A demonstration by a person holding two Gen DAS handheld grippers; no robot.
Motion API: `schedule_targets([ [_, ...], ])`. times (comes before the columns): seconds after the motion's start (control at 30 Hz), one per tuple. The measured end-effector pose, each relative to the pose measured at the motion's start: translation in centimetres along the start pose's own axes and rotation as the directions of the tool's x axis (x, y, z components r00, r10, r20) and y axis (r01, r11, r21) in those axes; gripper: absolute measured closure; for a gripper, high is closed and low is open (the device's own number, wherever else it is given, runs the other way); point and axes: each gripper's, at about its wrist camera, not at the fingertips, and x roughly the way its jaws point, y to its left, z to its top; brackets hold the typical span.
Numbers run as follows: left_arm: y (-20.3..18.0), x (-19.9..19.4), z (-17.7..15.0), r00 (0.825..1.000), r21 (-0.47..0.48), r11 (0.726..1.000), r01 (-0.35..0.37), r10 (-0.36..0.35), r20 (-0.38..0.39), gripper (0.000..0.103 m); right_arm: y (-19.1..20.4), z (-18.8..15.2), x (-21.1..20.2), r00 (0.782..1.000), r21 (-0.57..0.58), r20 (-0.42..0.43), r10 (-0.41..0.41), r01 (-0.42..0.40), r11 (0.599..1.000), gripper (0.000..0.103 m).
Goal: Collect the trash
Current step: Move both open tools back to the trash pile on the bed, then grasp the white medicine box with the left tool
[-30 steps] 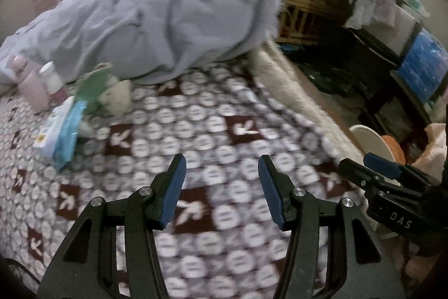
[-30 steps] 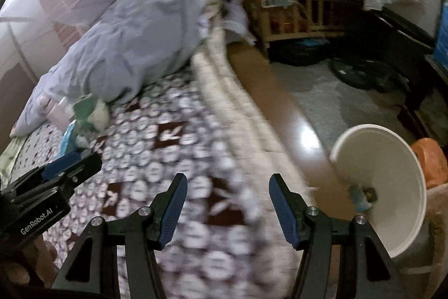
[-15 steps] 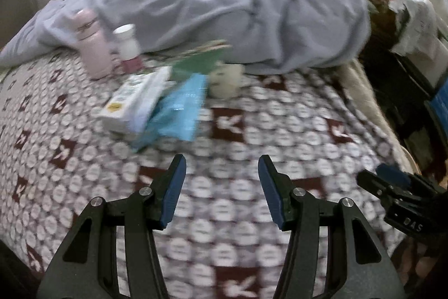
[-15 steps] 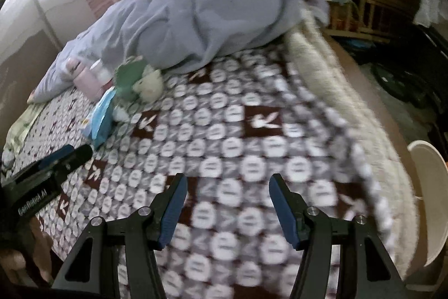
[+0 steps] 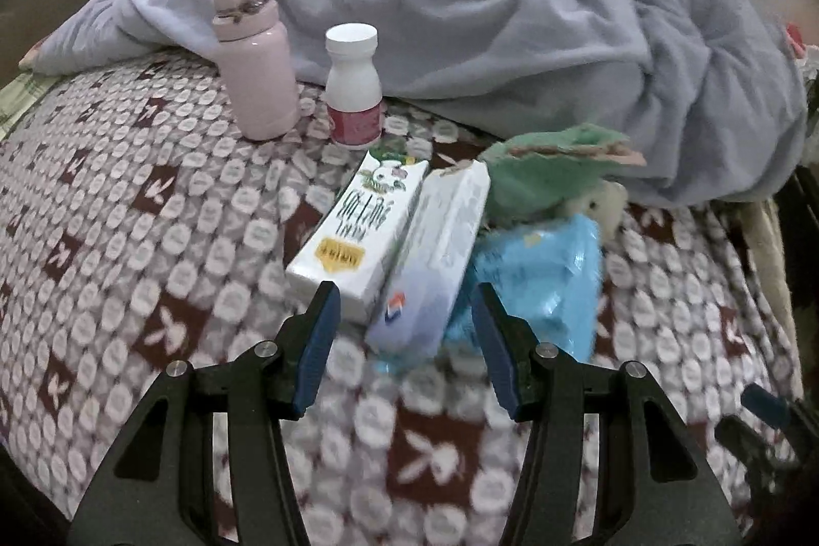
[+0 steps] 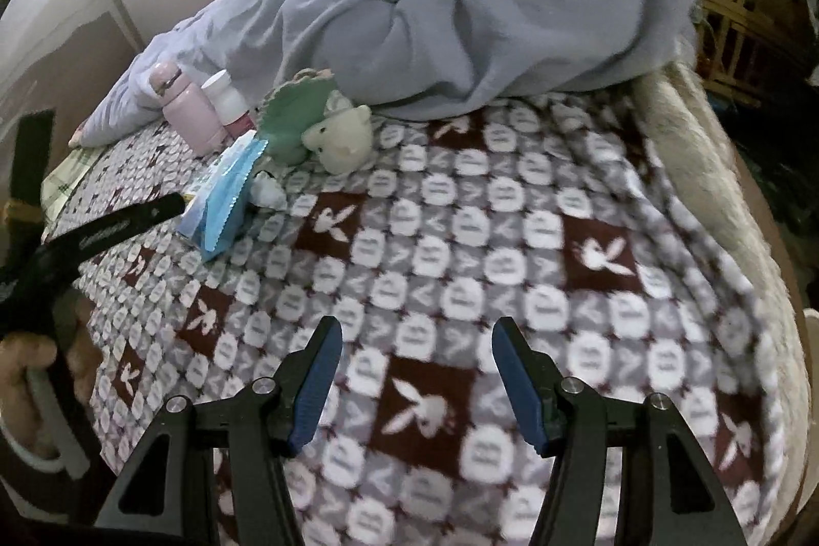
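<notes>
While my left gripper (image 5: pixel 404 290) hangs with jaws apart and empty, just before it lie a milk carton (image 5: pixel 358 234), a white box (image 5: pixel 440 249) and a blue wrapper (image 5: pixel 542 285) on the blanket (image 5: pixel 153 239). My right gripper (image 6: pixel 417 336) also stands parted, holding nothing. Further back stand a pink flask (image 5: pixel 253 55) and a white bottle (image 5: pixel 354 80).

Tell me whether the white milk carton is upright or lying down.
Lying down: the milk carton rests flat on the blanket, long side down.

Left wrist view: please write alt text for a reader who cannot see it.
The open left tool hovers over two white cartons and a blue packet on a patterned blanket. Behind stand a pink flask and a white bottle.
</notes>
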Motion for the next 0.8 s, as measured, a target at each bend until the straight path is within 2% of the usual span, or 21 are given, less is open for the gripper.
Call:
schedule_targets([
  [0.1, -0.5, 2.3, 0.8, 0.999, 0.03, 0.999, -0.014, 0.015, -0.046, 0.052, 0.6, 0.5, 0.8, 1.0, -0.014, -0.01, 0.007, -0.008, 1.0, 0.044],
  [0.23, -1.4, 4.0, 1.2, 0.998, 0.067, 0.998, -0.014, 0.018, -0.056, 0.053, 0.8, 0.9, 1.5, 1.0, -0.022, -0.016, 0.01, -0.011, 1.0, 0.044],
  [0.27, -1.5, 4.1, 1.3, 0.999, 0.072, 0.997, -0.017, 0.021, -0.048, 0.059, 0.7, 1.0, 1.7, 1.0, -0.02, -0.019, 0.009, -0.009, 1.0, 0.044],
  [0.3, -1.4, 4.1, 1.4, 0.999, 0.07, 0.998, -0.007, 0.011, -0.052, 0.079, 0.6, 1.1, 1.9, 1.0, -0.018, -0.021, 0.008, -0.009, 1.0, 0.044],
  [0.33, -1.1, 4.2, 1.4, 0.997, 0.057, 0.998, 0.013, -0.008, -0.072, 0.081, 0.6, 1.2, 2.0, 1.0, -0.016, -0.024, 0.009, -0.01, 1.0, 0.044],
  [0.43, -0.3, 3.4, 1.1, 0.996, 0.03, 0.999, 0.046, -0.043, -0.079, 0.083, 0.7, 1.6, 2.6, 0.999, -0.012, -0.032, 0.025, -0.026, 1.0, 0.044],
  [0.53, 1.0, 1.3, 0.3, 0.994, 0.013, 0.997, 0.08, -0.079, -0.074, 0.083, 1.4, 2.3, 2.9, 0.997, -0.008, -0.037, 0.074, -0.074, 0.997, 0.044],
  [0.73, 3.0, -2.3, -2.0, 0.994, 0.048, 0.995, 0.089, -0.086, -0.065, 0.083, 4.6, 4.8, 3.7, 0.993, -0.05, 0.002, 0.117, -0.117, 0.992, 0.044],
  [0.8, 3.8, -3.2, -2.6, 0.994, 0.058, 0.994, 0.087, -0.083, -0.067, 0.083, 6.1, 6.1, 4.9, 0.988, -0.091, -0.023, 0.153, -0.155, 0.984, 0.044],
])
